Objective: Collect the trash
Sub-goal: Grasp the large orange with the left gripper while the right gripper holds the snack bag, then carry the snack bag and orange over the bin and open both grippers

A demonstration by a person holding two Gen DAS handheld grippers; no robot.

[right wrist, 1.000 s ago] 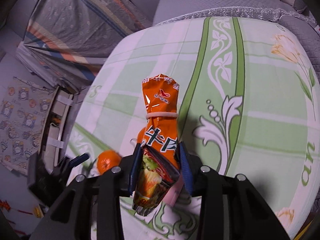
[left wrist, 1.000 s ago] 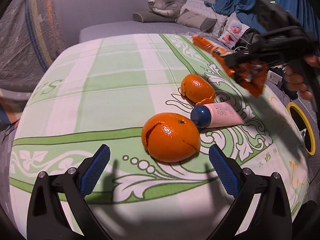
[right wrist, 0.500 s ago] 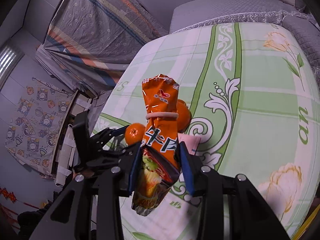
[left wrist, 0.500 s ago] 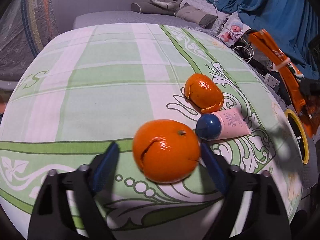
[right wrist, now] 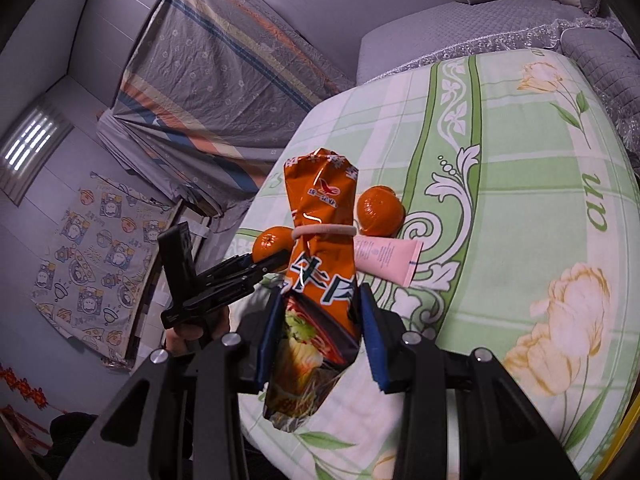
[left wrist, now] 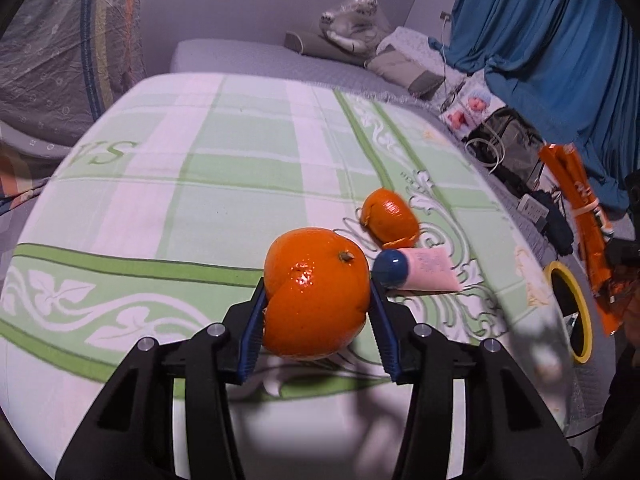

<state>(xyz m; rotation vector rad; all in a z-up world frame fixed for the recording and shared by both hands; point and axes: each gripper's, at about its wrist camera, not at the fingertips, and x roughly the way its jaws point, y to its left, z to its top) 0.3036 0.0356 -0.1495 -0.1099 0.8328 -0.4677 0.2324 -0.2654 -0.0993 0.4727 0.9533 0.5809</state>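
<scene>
A split-skinned orange [left wrist: 316, 296] sits between my left gripper's [left wrist: 316, 300] blue pads, which touch both its sides while the jaws are closing; it hangs just above the green checked tablecloth [left wrist: 200, 200]. The right wrist view shows this gripper [right wrist: 268, 264] and the orange [right wrist: 272, 242] from the side. My right gripper [right wrist: 320, 300] is shut on an orange snack bag [right wrist: 320, 240] tied with a rubber band, held upright past the table's edge. The bag [left wrist: 580, 208] appears at the far right of the left wrist view.
A second orange peel [left wrist: 390, 218] and a pink tube with a blue cap [left wrist: 424, 270] lie on the cloth. A yellow-rimmed bin [left wrist: 576, 308] stands beside the table at right. A hand [right wrist: 196, 332] holds the left gripper. A grey sofa lies behind.
My left jaws went from wide open to closed on the orange, which has risen off the cloth. The right gripper carried the snack bag away from the table's middle toward its edge.
</scene>
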